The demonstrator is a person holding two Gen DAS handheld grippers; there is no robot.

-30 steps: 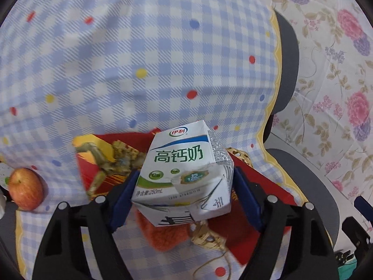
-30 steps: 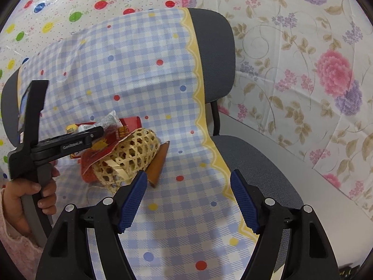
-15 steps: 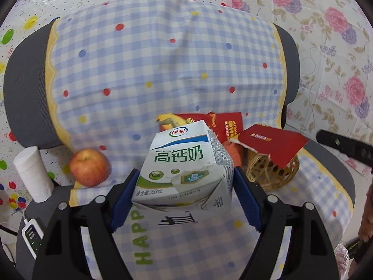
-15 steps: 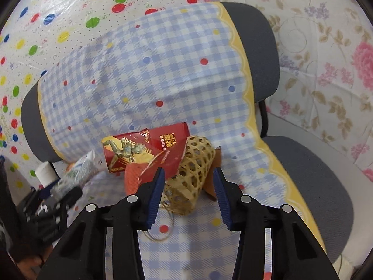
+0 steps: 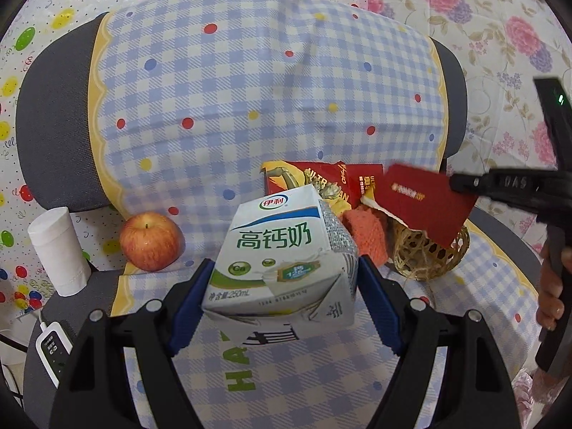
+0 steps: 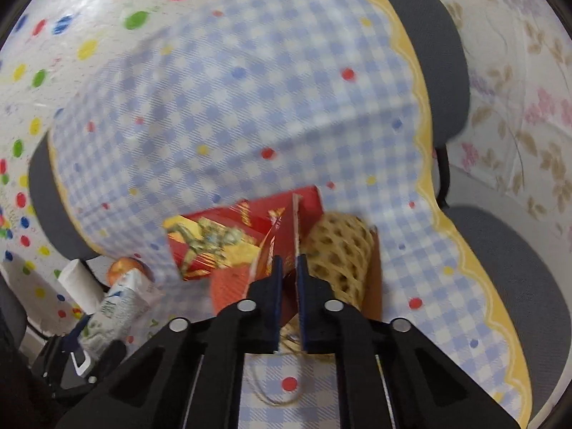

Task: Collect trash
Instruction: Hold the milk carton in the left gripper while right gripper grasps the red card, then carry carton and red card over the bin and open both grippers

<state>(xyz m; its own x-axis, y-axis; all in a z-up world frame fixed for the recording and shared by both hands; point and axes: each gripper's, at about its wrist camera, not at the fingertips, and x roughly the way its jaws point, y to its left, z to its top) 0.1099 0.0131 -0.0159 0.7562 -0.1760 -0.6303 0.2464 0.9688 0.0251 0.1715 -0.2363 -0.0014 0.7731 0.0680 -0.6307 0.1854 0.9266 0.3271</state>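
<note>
My left gripper (image 5: 284, 280) is shut on a white milk carton (image 5: 282, 246) with green lettering, held above the checked cloth. My right gripper (image 6: 289, 261) is shut on a red envelope (image 6: 282, 236). In the left wrist view the right gripper (image 5: 461, 180) holds that red envelope (image 5: 422, 203) by its right end, raised over a wicker basket (image 5: 429, 255). A red snack packet (image 5: 307, 178) and an orange knitted piece (image 5: 364, 230) lie beside the basket. In the right wrist view the basket (image 6: 339, 250) sits just right of my fingers.
Everything rests on a grey chair (image 5: 50, 132) draped with a blue checked cloth (image 5: 250, 89). A red apple (image 5: 150, 241) lies at the cloth's left edge, and a white paper roll (image 5: 57, 250) and a small white device (image 5: 53, 348) sit further left. A person's hand (image 5: 550, 286) grips the right handle.
My right gripper's jaws have gone from wide apart to shut on the red envelope, which is lifted off the pile. My left gripper has drawn back with the carton, so more of the chair shows.
</note>
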